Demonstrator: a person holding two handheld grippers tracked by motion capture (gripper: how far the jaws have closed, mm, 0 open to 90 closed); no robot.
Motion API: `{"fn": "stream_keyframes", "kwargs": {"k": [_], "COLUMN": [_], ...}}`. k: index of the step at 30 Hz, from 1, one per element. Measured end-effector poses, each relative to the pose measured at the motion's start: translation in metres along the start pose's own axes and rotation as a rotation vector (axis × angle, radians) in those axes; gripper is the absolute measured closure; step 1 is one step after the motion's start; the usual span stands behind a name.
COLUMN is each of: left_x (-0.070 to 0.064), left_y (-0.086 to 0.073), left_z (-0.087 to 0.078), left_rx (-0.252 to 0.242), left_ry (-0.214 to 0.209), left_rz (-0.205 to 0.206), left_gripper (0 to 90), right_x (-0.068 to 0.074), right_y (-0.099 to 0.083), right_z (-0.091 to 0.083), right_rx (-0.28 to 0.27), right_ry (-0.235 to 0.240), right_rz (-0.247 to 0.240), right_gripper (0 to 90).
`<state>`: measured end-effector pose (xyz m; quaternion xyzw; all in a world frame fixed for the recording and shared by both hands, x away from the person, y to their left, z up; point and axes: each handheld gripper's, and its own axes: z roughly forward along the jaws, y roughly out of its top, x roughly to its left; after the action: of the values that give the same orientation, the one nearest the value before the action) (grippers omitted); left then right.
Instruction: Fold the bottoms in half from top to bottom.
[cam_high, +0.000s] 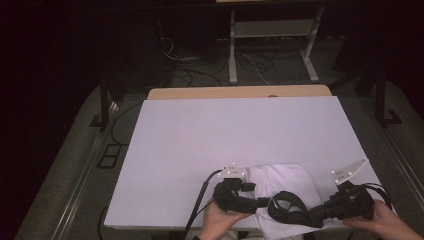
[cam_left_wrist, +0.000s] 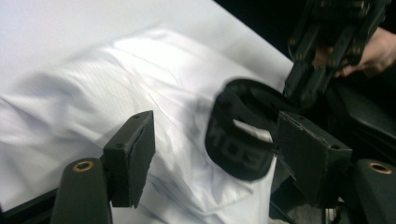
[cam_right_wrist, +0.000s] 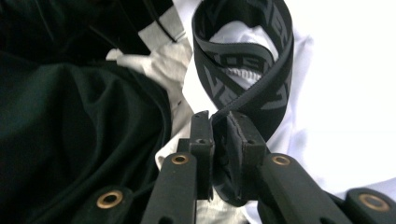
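Low and right of centre in the high view, the right gripper has its fingers clamped on the black elastic band, looped over the white garment. The left gripper has its fingers apart around the loop. Judgement: tugging may slip the band free or bunch the cloth off the desk.

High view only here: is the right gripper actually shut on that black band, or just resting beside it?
Observer: Shut. In the right gripper view, the right gripper pinches the black elastic band between its jaws.
Operator: And the left one?
Observer: The left gripper is open, jaws wide apart, the band's loop between them.
Operator: Anything on the band?
Observer: Grey lettering runs along it; I can't read the word.
Operator: What's under the loop?
Observer: White cloth, creased, on the white table.
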<state>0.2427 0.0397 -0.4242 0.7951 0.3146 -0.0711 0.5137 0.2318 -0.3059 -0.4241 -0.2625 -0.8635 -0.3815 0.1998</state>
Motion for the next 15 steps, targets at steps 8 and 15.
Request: {"fn": "stream_keyframes", "kwargs": {"k": [8,15], "left_x": [0.012,0.024], "left_y": [0.01,0.016], "left_z": [-0.012,-0.024], "left_rx": [-0.034,-0.049], "left_ry": [0.007,0.037], "left_rz": [0.03,0.037], "left_gripper": [21.3,19.2], "right_x": [0.007,-0.002], "right_y": [0.007,0.026], "right_z": [-0.008,-0.013], "right_rx": [-0.008,-0.102], "right_ry": [-0.041,-0.103], "right_rz": [-0.036,-0.012], "right_gripper": [62.3,59.1]}}
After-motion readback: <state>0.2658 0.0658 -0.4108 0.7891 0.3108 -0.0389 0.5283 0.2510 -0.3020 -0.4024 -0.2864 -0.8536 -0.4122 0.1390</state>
